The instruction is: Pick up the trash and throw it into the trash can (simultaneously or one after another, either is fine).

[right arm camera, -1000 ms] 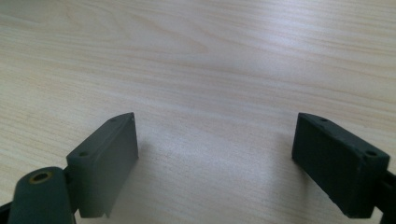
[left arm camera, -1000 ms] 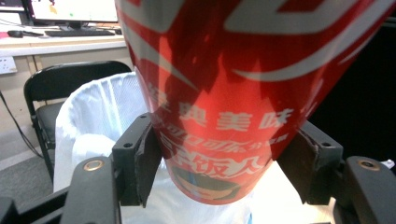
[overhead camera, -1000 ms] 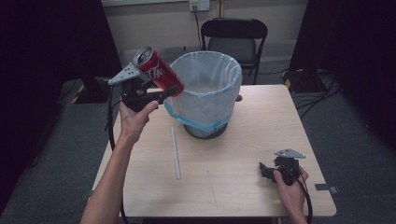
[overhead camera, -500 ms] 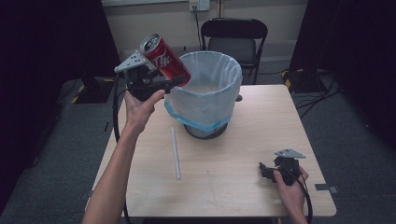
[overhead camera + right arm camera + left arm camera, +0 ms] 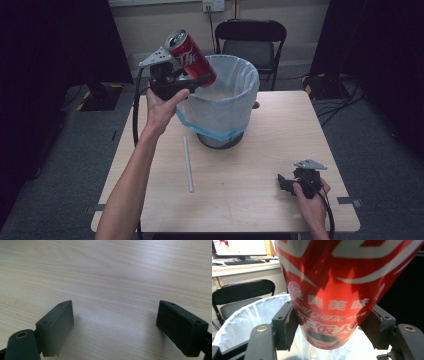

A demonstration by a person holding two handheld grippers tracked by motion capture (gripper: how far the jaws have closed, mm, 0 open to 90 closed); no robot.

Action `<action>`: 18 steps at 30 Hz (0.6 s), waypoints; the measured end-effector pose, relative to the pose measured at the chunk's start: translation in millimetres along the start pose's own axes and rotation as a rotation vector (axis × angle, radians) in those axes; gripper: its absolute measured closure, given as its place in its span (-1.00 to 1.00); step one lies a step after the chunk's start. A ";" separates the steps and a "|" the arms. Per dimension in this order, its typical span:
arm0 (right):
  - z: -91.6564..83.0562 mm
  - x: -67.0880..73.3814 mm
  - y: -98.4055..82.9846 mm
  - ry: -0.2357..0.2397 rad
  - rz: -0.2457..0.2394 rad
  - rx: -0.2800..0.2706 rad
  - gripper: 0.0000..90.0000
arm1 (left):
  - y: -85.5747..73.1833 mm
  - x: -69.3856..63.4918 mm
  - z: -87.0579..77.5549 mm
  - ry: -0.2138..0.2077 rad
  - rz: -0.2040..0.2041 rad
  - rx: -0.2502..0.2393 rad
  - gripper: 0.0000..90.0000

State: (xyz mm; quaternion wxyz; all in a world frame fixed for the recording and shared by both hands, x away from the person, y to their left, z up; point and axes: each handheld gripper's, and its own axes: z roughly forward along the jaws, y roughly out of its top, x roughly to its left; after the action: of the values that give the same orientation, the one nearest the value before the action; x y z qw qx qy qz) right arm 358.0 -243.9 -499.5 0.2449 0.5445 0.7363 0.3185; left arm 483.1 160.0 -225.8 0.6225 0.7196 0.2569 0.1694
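Here the left gripper (image 5: 192,80) holds a red can (image 5: 191,56) clamped between its two black jaws, which press on the can's lower part from either side. In the left gripper view the can (image 5: 337,290) rises large between the jaws, with white lettering on its red side (some of it Chinese characters). Seen from the high view, the can is tilted, its silver top pointing up and toward the left, its lower end leaning over the near-left rim of the bin (image 5: 222,107). The bin (image 5: 249,317) is lined with a white bag that has a blue band low around the outside, and it stands on the far middle of the table (image 5: 260,150). The can is in the air above the bin's rim, not touching it as far as I can tell.

A white straw (image 5: 188,164) lies flat on the table, near the bin's foot and toward the person's side, well apart from both grippers.

The right gripper (image 5: 285,182) rests low at the near right part of the table, held in the right hand (image 5: 312,200). Its jaws stand wide apart with nothing between them; the right gripper view shows bare pale wood (image 5: 112,277) beyond them.

A black chair (image 5: 252,37) stands behind the table.
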 end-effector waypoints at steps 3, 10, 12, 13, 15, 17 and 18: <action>0.0 0.0 0.0 0.000 0.000 0.000 -0.70 | -0.9 1.4 4.7 -0.003 -0.001 0.004 -0.24; 0.0 0.0 0.0 0.001 0.000 0.000 -0.70 | -2.3 9.0 17.1 -0.006 -0.010 0.024 -0.25; 0.0 0.0 0.0 0.000 0.000 0.000 -0.70 | -2.7 10.7 18.0 -0.002 -0.013 0.022 -0.25; 0.0 0.0 0.0 0.000 0.000 0.000 -0.70 | -3.0 11.6 18.3 -0.001 -0.010 0.024 -0.25; 0.0 0.0 0.0 0.000 0.000 0.000 -0.70 | -3.5 12.4 18.8 0.006 -0.015 0.027 -0.26; 0.0 0.0 0.0 0.000 0.001 0.000 -0.70 | -3.8 13.1 18.9 0.006 -0.021 0.026 -0.28; 0.0 0.0 0.0 0.000 0.000 0.000 -0.70 | -4.2 13.8 19.3 0.006 -0.025 0.026 -0.28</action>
State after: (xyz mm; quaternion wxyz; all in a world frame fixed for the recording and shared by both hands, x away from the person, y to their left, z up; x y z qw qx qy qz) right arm 358.0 -243.9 -499.5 0.2448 0.5444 0.7363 0.3186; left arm 504.5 152.8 -234.3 0.6143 0.7239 0.2701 0.1603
